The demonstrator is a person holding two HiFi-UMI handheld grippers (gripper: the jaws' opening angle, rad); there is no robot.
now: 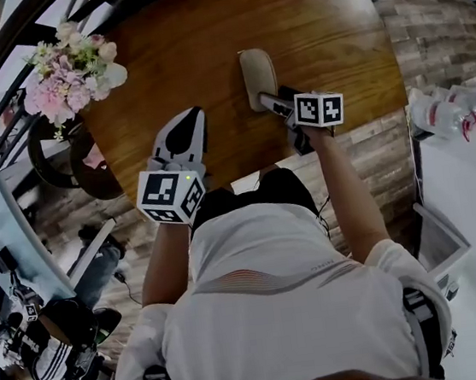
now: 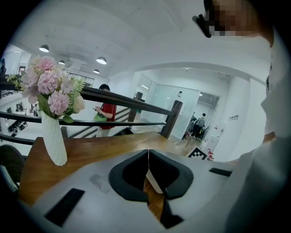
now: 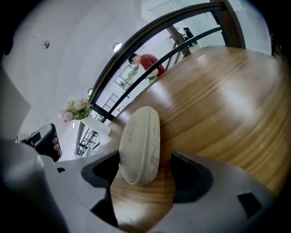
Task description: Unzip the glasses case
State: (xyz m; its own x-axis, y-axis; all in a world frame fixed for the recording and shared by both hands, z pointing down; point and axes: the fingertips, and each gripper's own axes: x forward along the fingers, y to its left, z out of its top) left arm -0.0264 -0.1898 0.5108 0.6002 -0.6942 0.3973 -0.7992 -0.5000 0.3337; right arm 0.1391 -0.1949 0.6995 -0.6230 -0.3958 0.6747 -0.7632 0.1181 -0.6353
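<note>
right gripper (image 3: pixel 144 160): jaws spread wide, gripping nothing; near end of glasses case (image 3: pixel 141 139) between the fingers; clear gap on the right-hand side, left-hand finger (image 3: pixel 107 166) just beside the case edge, contact not clear.
left gripper (image 2: pixel 148 157): jaws pressed together, tips meeting, nothing between them.
glasses case, place: lying flat on the wooden table (image 3: pixel 227 91), long axis pointing away from the wearer, right of the table's middle in the head view (image 1: pixel 257 72); seam line closed where visible.
right gripper, head view: tips at the case's near end (image 1: pixel 268 101), angled down onto the table.
left gripper, head view: over the table's near edge (image 1: pixel 195 117), left of the case and well apart from it.
marker cubes: two, one on each gripper (image 1: pixel 170 195), (image 1: pixel 318 108).
counts: grippers two; glasses case one; table one; vase one.
vase (image 2: pixel 53 141): white, upright, at the table's far left corner, holding pink and cream flowers (image 1: pixel 73 72); well apart from the case.
beyond table: dark railing (image 2: pixel 127 98); one person in red top (image 2: pixel 104 111) behind it.
wearer: white shirt (image 1: pixel 293 290), one arm out to each gripper.
</note>
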